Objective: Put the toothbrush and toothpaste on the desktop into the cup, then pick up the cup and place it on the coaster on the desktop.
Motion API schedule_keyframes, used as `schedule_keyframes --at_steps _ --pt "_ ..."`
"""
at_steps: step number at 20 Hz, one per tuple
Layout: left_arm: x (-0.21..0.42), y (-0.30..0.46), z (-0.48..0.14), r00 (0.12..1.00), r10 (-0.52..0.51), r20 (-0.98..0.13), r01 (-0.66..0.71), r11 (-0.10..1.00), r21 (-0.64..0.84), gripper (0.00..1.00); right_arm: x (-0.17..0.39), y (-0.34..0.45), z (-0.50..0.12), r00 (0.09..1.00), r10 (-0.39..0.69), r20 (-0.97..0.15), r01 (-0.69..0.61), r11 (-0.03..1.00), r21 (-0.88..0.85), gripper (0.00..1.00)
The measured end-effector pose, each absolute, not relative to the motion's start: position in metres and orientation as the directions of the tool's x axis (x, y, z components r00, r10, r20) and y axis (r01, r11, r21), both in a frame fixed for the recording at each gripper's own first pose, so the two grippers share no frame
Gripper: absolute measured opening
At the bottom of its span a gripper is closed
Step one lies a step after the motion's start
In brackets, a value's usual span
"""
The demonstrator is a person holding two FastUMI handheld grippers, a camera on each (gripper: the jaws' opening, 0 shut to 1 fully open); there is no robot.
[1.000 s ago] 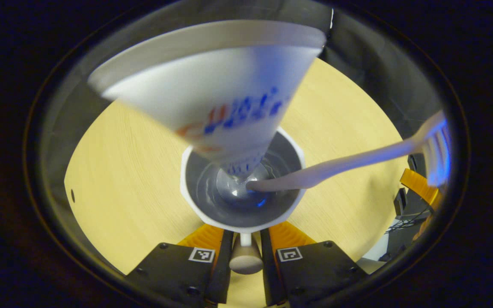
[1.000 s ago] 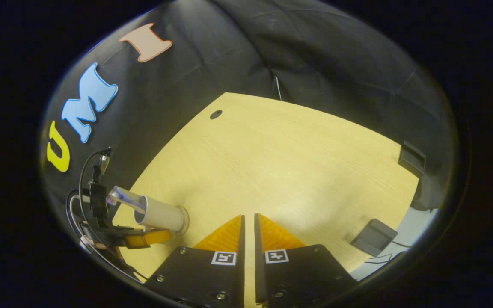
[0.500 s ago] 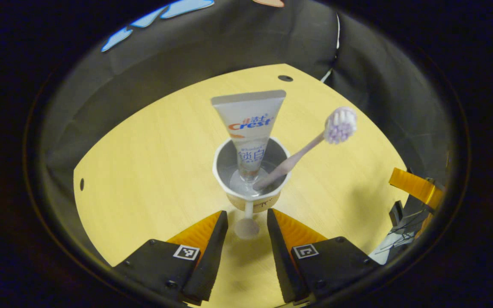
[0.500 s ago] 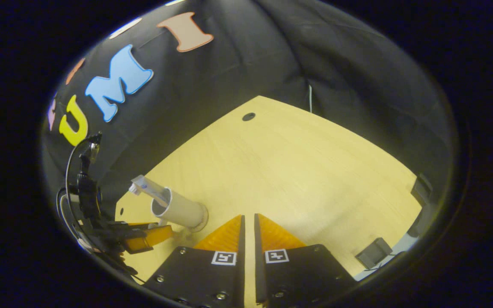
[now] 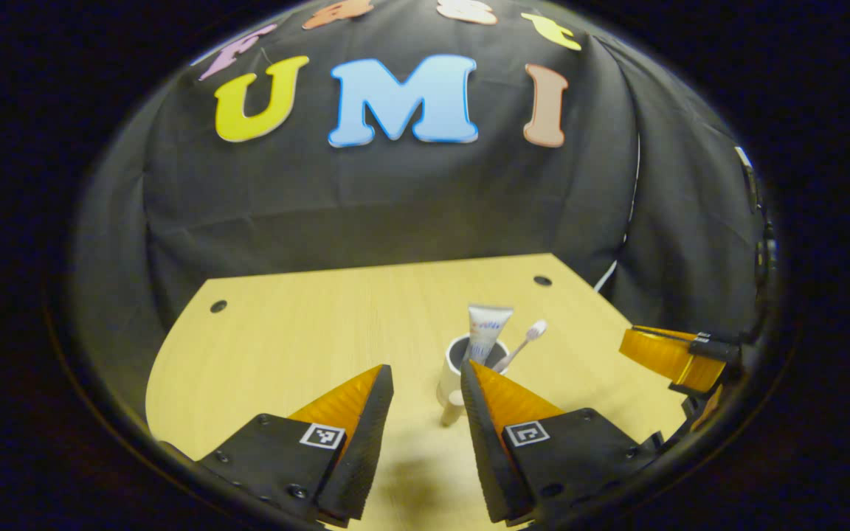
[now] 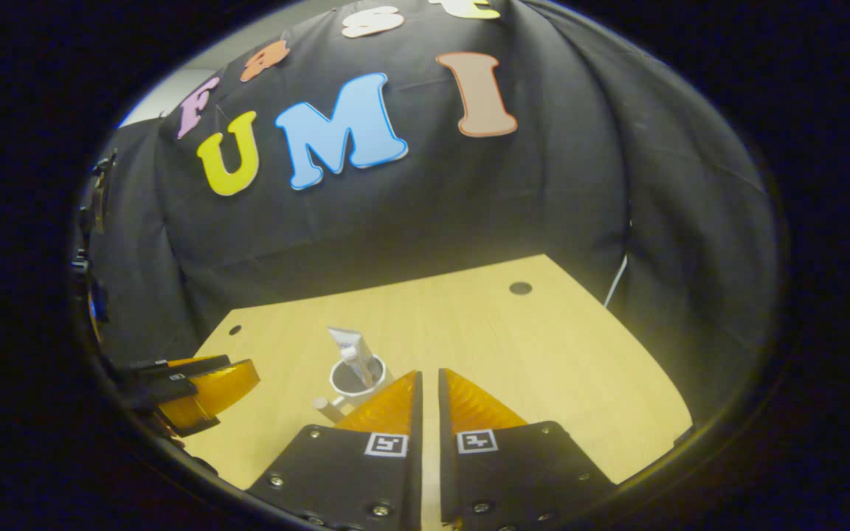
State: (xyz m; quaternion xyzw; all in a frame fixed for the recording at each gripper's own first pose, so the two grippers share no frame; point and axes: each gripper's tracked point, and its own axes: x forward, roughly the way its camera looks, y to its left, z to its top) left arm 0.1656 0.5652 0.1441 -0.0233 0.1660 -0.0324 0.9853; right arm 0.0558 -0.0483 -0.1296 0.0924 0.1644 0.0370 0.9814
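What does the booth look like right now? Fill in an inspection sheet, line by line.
Surface: pale wood desktop, two small round holes near its far edge.
Job's things: cup upright on the desktop; toothpaste and toothbrush stand in it, brush head up. Whether a coaster lies under the cup cannot be told.
Clutter: nothing seen.
Grippers: left gripper open, empty, short of the cup; right gripper shut, empty, apart from the cup.
Cables: one thin white cable hangs by the desktop's far right corner.
Surroundings: black cloth wall around the desk.
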Motion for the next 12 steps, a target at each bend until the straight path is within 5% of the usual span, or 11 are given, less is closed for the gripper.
schedule_keyframes --at_steps 5,12 --pt "0.133 0.601 0.192 0.993 0.099 -0.070 -0.104 0.992 -0.070 0.65 0.044 -0.055 -0.055 0.995 0.066 -0.073 -0.061 0.996 0.065 0.10" --pt "0.119 0.632 0.239 0.948 0.283 0.143 -0.274 0.959 -0.077 0.64 0.035 -0.033 -0.020 0.989 0.146 0.035 -0.147 0.989 0.013 0.10"
